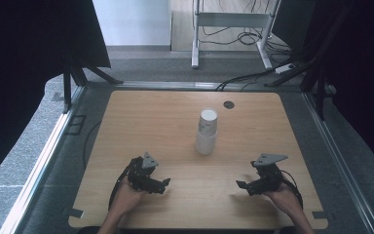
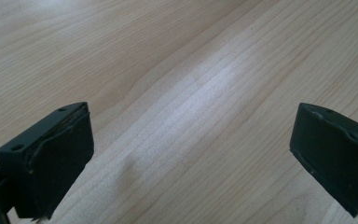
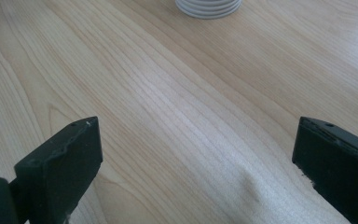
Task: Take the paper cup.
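one cup stack (image 1: 207,132), two hand-held grippers (image 1: 164,185) (image 1: 241,185)

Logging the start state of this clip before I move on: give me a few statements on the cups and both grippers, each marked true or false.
1. The stack of white cups stands upside down, rims on the table. True.
2. The left gripper is shut on the stack. False: its jaws stand wide apart over bare wood, clear of the cups.
3. The right gripper is open and holds nothing. True.
4. The stack lies on its side near the person's edge of the table. False: it stands upright near the table's middle, beyond both grippers.
5. In the right gripper view the rims of the stack show at the top edge. True.
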Demonstrator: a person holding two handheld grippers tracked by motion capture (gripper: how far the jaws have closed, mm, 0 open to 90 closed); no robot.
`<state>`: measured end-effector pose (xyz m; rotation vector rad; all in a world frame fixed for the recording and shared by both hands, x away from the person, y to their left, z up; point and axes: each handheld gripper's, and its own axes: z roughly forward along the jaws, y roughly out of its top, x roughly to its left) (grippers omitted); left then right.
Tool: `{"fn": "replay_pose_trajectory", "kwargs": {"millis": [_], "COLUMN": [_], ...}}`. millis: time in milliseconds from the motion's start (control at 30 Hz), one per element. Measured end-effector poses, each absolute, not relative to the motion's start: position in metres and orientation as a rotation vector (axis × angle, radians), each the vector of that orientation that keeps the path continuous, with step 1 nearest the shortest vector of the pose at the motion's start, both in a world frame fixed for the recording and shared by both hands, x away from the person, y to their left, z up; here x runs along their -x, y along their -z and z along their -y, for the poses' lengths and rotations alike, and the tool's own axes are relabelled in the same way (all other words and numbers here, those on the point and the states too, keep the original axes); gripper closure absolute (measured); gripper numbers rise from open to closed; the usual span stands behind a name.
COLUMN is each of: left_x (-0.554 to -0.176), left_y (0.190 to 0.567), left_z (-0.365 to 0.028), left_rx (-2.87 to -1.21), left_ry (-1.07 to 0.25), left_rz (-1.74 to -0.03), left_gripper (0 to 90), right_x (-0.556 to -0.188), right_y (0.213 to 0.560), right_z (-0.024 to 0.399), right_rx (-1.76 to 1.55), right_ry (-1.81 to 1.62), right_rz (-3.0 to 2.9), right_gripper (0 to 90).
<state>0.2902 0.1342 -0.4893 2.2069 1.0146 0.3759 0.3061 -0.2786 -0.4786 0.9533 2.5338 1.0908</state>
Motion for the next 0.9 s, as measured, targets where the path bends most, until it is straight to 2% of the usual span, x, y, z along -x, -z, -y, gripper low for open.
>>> {"fn": "replay_pose_trajectory", "kwargs": {"millis": [900], "left_x": [-0.311], "left_y": [0.476], "left_z": [-0.12], "left_rx": [-2.2], "left_ry": [-0.381], "left_rz": [-0.946], "left_gripper": [0.1], "right_x": [-0.319], "right_y": [0.46], "right_z": [0.271], "right_rx": [-0.903], "right_ry": [-1.095], "right_rz": [-2.551], "right_gripper": [1.7]}}
